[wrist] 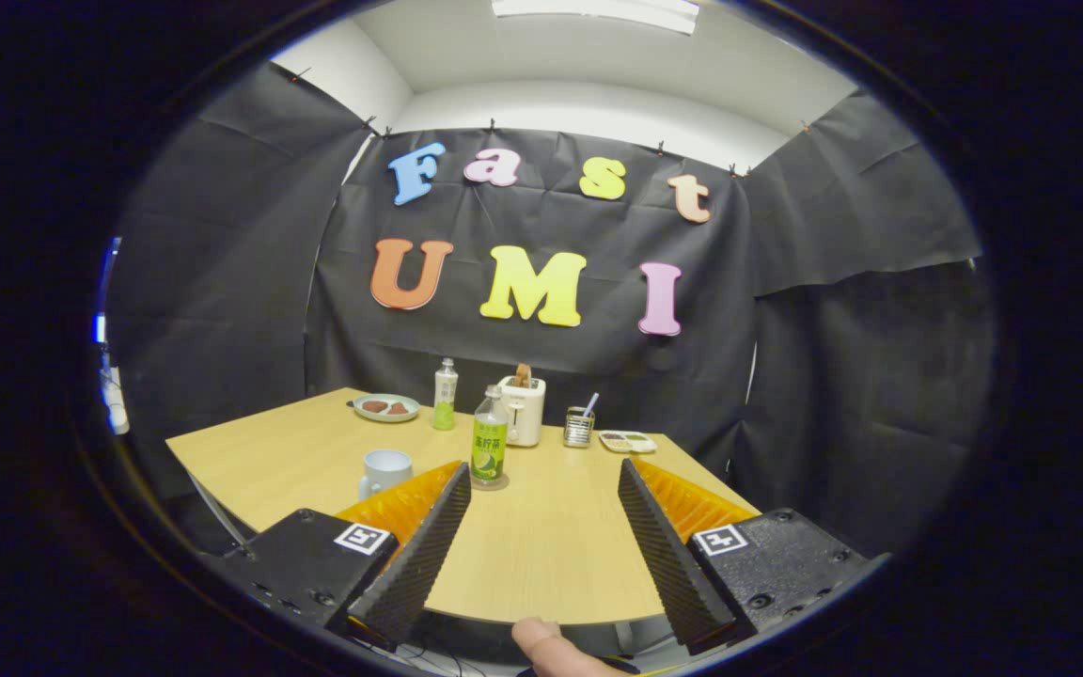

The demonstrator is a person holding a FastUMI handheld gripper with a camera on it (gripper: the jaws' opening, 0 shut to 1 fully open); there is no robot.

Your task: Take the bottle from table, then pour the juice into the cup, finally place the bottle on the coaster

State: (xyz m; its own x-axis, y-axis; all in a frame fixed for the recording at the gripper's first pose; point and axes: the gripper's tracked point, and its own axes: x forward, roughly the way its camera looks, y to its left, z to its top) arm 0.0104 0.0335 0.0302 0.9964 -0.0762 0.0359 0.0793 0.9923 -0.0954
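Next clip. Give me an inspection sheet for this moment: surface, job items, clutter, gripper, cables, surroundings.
Surface: light wooden table, bare between the fingers.
Job's things: green-label bottle upright on a round coaster, just beyond the fingertips; white cup beside it, past the left finger.
Clutter: second bottle, plate with brown pieces, white toaster, tin holding a utensil, small tray, all along the far edge.
Gripper: gripper open, fingers wide apart, holding nothing; a fingertip of the person shows below.
Cables: dark cords under the near table edge.
Surroundings: black cloth wall, white ceiling with a light panel.
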